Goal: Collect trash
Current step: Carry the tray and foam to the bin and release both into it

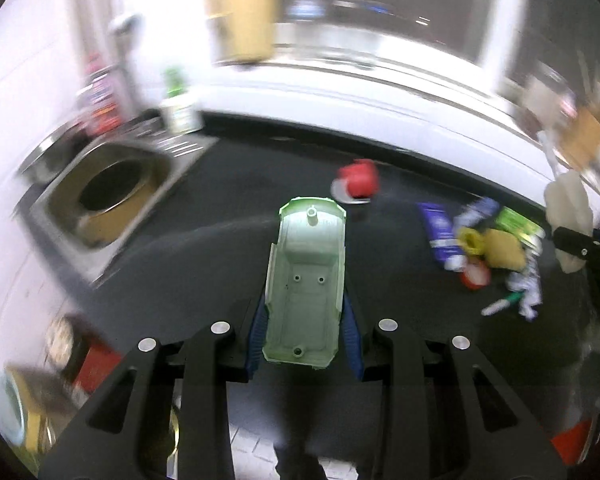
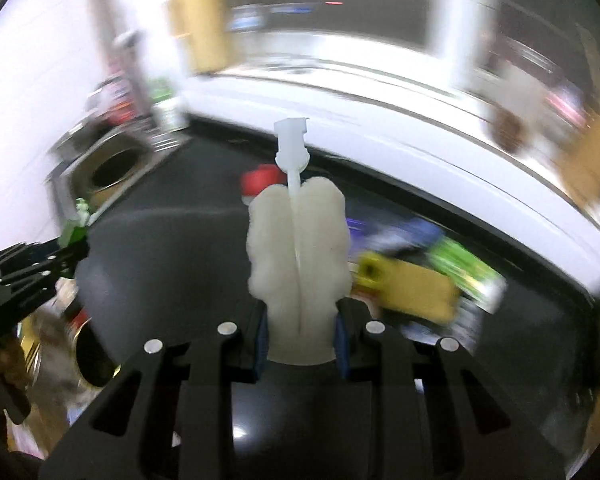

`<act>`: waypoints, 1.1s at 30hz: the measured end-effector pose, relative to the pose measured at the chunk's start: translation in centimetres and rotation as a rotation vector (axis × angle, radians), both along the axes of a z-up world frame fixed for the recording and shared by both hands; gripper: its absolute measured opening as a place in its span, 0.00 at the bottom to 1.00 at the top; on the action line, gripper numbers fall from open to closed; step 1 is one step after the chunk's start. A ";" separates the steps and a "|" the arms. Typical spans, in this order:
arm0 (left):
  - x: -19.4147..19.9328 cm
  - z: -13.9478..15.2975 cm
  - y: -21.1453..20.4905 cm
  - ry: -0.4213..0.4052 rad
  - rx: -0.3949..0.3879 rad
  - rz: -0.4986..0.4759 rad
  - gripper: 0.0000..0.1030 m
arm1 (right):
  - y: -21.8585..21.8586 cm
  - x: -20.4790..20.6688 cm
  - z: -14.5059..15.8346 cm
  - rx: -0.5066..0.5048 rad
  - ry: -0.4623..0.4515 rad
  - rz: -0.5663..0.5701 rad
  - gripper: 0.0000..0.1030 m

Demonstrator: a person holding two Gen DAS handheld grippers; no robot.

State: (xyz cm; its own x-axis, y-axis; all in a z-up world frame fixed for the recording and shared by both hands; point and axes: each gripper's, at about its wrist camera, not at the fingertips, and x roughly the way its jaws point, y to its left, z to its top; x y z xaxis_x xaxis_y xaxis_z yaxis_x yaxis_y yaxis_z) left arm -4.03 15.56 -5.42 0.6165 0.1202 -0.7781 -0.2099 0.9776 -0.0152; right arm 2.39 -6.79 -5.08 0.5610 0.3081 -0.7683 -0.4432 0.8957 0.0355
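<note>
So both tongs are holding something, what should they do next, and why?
Probably carry both loads to a bin; none is in view. The left tongs grip a pale green plastic toy car shell, the right tongs a fluffy white duster head; more litter remains on the dark counter.

Glossy plastic shell (image 1: 306, 280), fluffy duster (image 2: 298, 248)

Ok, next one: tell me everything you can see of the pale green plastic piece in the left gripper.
The pale green plastic piece looks like a moulded toy-car shell, hollow side toward the camera, with a raised rim, a small peg near its far end and a few round screw holes. It appears rigid and slightly glossy. It stands lengthwise out of the left gripper, whose blue pads press its two long sides near the lower end. It is held clear above the dark counter; nothing else touches it.
</note>
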 end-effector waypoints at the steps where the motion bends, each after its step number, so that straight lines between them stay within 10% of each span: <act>1: -1.1 0.0 1.3 0.001 0.001 0.040 0.32 | 2.6 -0.2 0.0 0.004 0.004 0.063 0.26; 16: -22.2 -8.7 21.5 0.109 -0.076 0.668 0.32 | 35.8 -11.6 -6.7 0.018 0.221 0.827 0.26; 33: -27.8 -27.8 31.1 0.133 -0.268 0.781 0.32 | 54.3 -18.6 -25.6 -0.220 0.406 1.001 0.27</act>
State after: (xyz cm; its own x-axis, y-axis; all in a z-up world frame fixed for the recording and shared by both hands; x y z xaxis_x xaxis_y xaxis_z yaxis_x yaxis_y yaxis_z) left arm -31.81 46.71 -33.19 0.3338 0.2756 -0.9014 -0.8419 0.5174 -0.1536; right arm -16.26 47.52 -30.70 -0.1720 0.3162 -0.9330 -0.9636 0.1428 0.2261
